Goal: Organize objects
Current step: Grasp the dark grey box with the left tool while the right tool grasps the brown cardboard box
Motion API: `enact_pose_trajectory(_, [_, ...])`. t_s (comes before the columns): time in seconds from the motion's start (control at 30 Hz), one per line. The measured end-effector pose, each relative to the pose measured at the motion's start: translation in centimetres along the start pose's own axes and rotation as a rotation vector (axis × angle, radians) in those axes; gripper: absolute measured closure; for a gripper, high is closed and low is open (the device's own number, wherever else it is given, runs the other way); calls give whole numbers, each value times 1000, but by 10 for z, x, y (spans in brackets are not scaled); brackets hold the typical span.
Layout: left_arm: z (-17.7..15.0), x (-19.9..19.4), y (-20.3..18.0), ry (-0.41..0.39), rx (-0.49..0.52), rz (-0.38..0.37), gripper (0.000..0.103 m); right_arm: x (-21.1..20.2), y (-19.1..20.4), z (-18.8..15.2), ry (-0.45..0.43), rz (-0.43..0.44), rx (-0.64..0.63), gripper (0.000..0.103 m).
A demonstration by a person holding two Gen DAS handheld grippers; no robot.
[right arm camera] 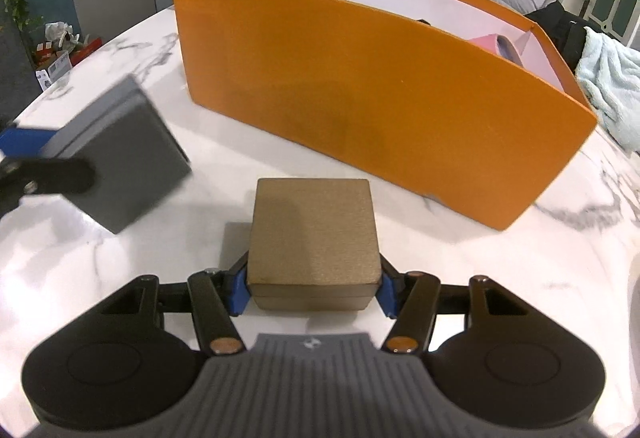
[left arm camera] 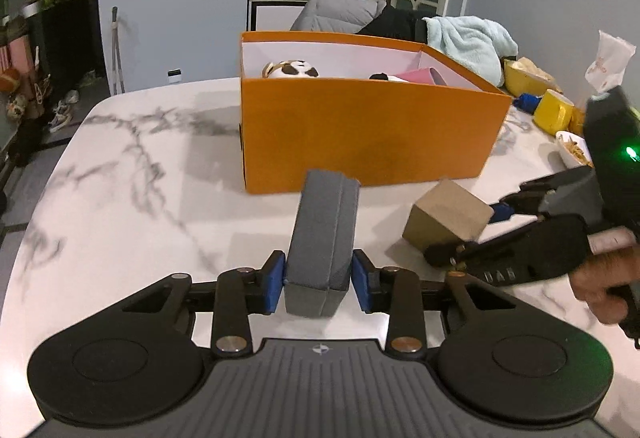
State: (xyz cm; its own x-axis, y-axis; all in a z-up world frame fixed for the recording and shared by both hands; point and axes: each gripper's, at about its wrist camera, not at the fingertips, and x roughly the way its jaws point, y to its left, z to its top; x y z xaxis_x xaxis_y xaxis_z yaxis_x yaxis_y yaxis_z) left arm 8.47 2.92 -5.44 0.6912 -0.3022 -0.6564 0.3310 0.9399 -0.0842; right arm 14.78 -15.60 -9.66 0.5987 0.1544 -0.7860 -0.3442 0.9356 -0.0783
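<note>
Up close, the left gripper has its jaws clamped on the near end of a grey case, blue pads pressed to its two long sides. The case runs forward from the jaws, and whether it touches the marble bench cannot be told. Likewise the right gripper has its jaws closed against the left and right faces of a brown box, which fills the gap between them. In the right wrist view, the grey case sits off to the left of those jaws, with the left gripper's dark finger across it. Just ahead of both pairs of jaws stands an orange box, open-topped, its long wall facing them. Inside it, past that wall, lie a spotted plush and a pink object. Farther right of the orange box are a pale blue towel and yellow containers.
</note>
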Motion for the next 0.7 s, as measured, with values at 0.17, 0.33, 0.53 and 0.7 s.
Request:
enact_pose_trajectory(0.17, [-9,-9,-7,-17,3,3,62,-4,1,-4,3,-5,-4,42])
enact_pose_trajectory(0.33, [-9,-10,-11,-41,10,23,57,-4,2,-2,4,-5,-6,42])
enact_pose_trajectory(0.53, [-18,1,-17,-56,36,36,36,-2,0,-4,-2,3,7,42])
enact_pose_trajectory(0.7, [-27,15,-19,-63,40,41,38,0,-3,-4,-9,13,27,41])
